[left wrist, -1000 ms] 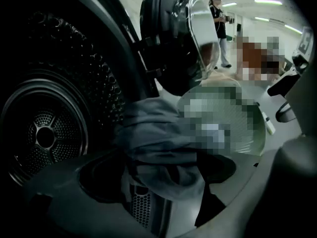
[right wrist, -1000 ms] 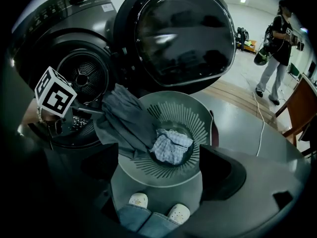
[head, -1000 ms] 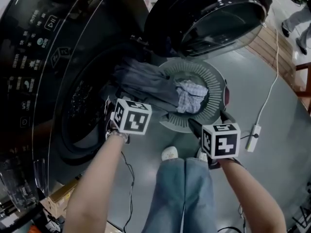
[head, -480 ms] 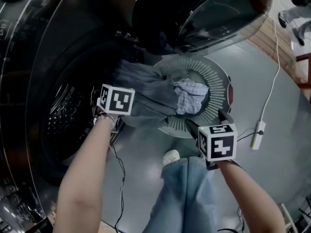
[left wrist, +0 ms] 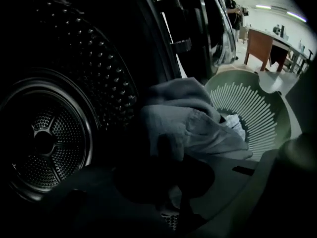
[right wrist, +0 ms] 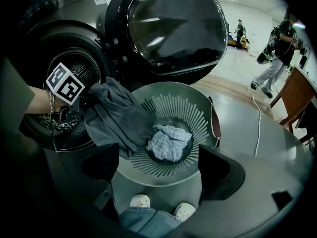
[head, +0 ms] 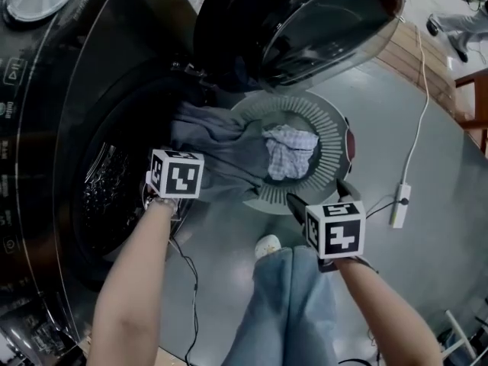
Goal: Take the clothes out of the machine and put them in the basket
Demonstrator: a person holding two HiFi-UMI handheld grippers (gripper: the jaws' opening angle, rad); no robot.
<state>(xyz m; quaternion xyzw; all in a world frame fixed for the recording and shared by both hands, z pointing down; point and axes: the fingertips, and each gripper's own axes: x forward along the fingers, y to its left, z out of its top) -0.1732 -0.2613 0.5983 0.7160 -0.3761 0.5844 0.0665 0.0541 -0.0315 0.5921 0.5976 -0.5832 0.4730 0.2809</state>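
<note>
The left hand-held gripper (left wrist: 171, 155) has just been closing its jaws, and they now stand narrow with a fold of the grey garment (head: 221, 147) caught between them, right at the mouth of the drum (left wrist: 49, 138). That grip looks like the start of the pull that should clear the cloth from the machine. The right hand-held gripper (right wrist: 157, 162) hangs above the near side of the basket (head: 332, 139) with its jaws wide apart and nothing between them. The grey garment lies as a bridge: one end is at the lip of the drum under the left gripper, and the rest is draped over the basket's rim and down inside, touching the checked cloth (head: 290, 149) that already lies at the bottom. The perforated drum behind it shows no other laundry in the left gripper view, though it is dark, so this is probably the last piece. The round door (head: 305, 21) stands open above the basket. The control panel (head: 15, 75) carries small symbols, too dim to read, and no brand name is legible anywhere.
</note>
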